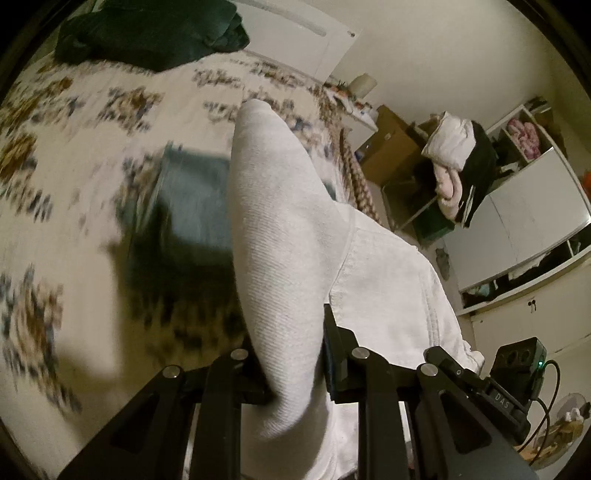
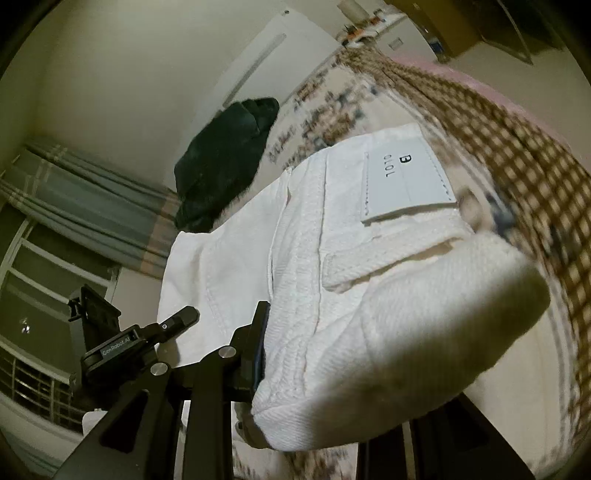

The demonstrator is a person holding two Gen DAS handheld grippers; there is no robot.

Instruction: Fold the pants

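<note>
While both tools clamp them, white pants [image 1: 288, 229] hang between.

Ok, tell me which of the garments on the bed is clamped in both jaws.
The white pants; the dark green garment and folded blue piece lie loose on the bed.

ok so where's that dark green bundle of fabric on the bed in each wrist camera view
Left wrist view: the dark green bundle lies at the top left, on the far end of the floral bedspread.
Right wrist view: it sits left of centre, just beyond the white pants.
Shared landmark: the white door behind the bed, next to the bundle.
</note>
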